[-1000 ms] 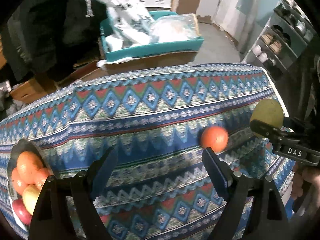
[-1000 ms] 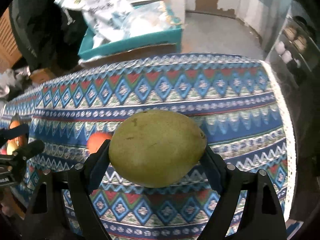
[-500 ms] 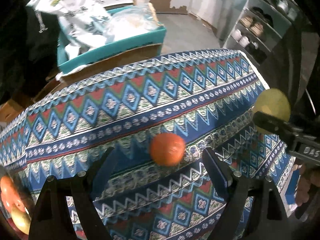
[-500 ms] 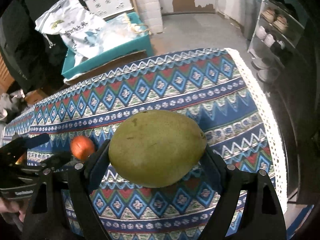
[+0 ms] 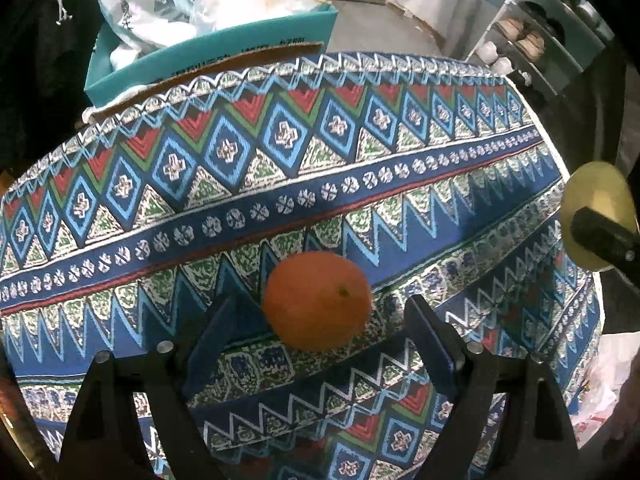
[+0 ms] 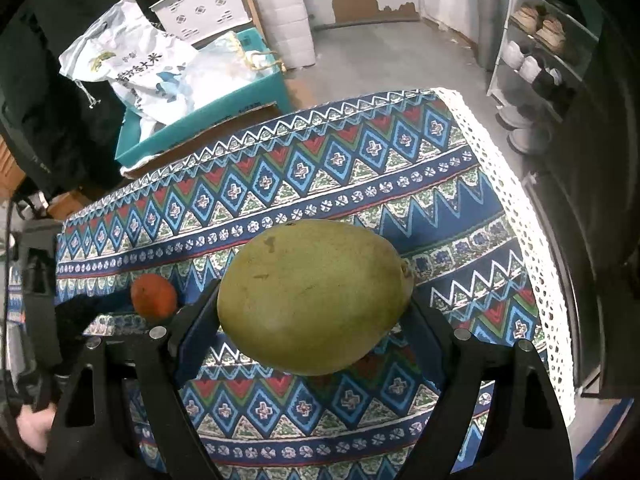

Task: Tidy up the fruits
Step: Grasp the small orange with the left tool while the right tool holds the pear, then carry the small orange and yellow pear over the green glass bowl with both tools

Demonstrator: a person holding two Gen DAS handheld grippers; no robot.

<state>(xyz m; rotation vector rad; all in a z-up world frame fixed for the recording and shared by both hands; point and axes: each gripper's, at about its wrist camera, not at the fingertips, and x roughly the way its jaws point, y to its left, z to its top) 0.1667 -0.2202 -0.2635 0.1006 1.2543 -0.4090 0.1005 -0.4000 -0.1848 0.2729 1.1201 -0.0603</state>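
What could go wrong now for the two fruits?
1. The orange lies loose on the cloth between the open left hand-held gripper; a nudge may roll it away.
2. The right hand-held gripper holds the mango only by its ends; it might slip.

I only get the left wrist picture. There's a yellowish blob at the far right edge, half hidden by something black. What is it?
Observer: A whole green mango, clamped between the fingers of the right gripper.
Operator: Is it resting on the cloth?
Observer: No, it is held up above the patterned tablecloth.
Operator: And the orange in front of me?
Observer: From the right view, the orange sits on the cloth just in front of the left gripper, whose jaws are open and not touching it.
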